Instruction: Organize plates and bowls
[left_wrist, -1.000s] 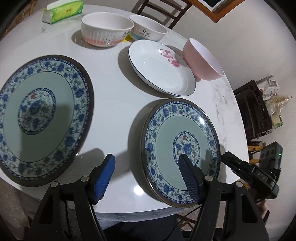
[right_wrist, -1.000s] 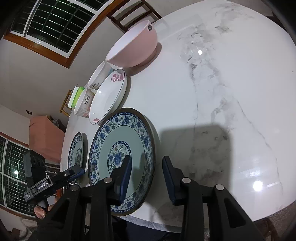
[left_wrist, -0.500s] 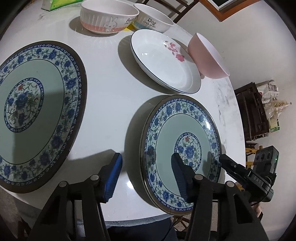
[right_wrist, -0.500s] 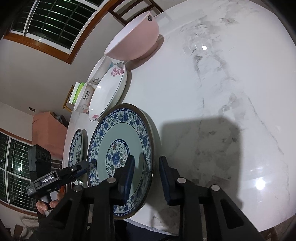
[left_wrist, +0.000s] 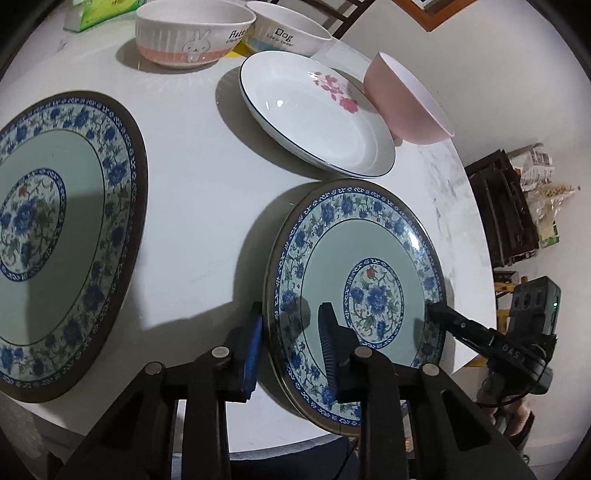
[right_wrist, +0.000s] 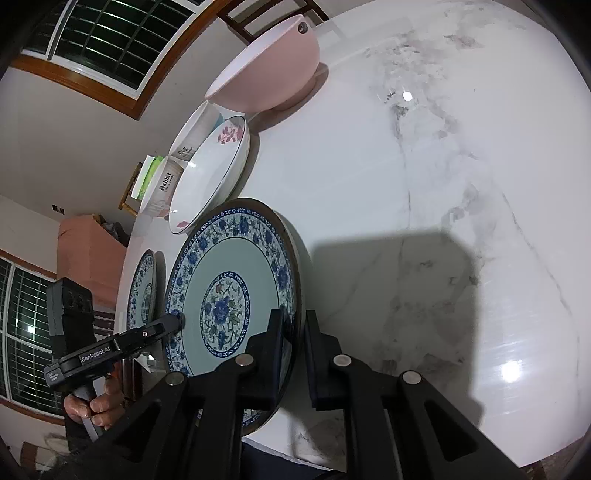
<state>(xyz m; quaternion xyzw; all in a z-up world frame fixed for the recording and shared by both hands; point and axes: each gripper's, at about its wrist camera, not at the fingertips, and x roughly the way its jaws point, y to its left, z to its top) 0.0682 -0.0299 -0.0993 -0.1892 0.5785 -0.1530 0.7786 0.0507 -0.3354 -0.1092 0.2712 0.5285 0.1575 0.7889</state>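
Observation:
A small blue-flowered plate (left_wrist: 354, 258) (right_wrist: 236, 273) lies near the front edge of the white marble table (left_wrist: 207, 166). My left gripper (left_wrist: 291, 339) straddles its left rim. The jaws are closing, with the rim between them and a thin gap still showing at the inner finger. My right gripper (right_wrist: 295, 332) is shut on the opposite rim, one finger over the face and one outside. A larger matching plate (left_wrist: 55, 229) lies to the left. Behind it are a white floral plate (left_wrist: 314, 110), a pink bowl (left_wrist: 402, 99), a rabbit bowl (left_wrist: 192, 33) and a dog bowl (left_wrist: 288, 29).
A green tissue box (left_wrist: 99, 14) sits at the table's far edge, with a wooden chair behind it. Beyond the right edge, a dark crate (left_wrist: 506, 214) stands on the floor beside some bags. In the right wrist view, bare marble (right_wrist: 443, 184) stretches to the right of the plate.
Both pairs of jaws have narrowed around the small blue plate. The left went from wide apart to close about the left rim, and the right closed onto the right rim. Neither hand has shifted much.

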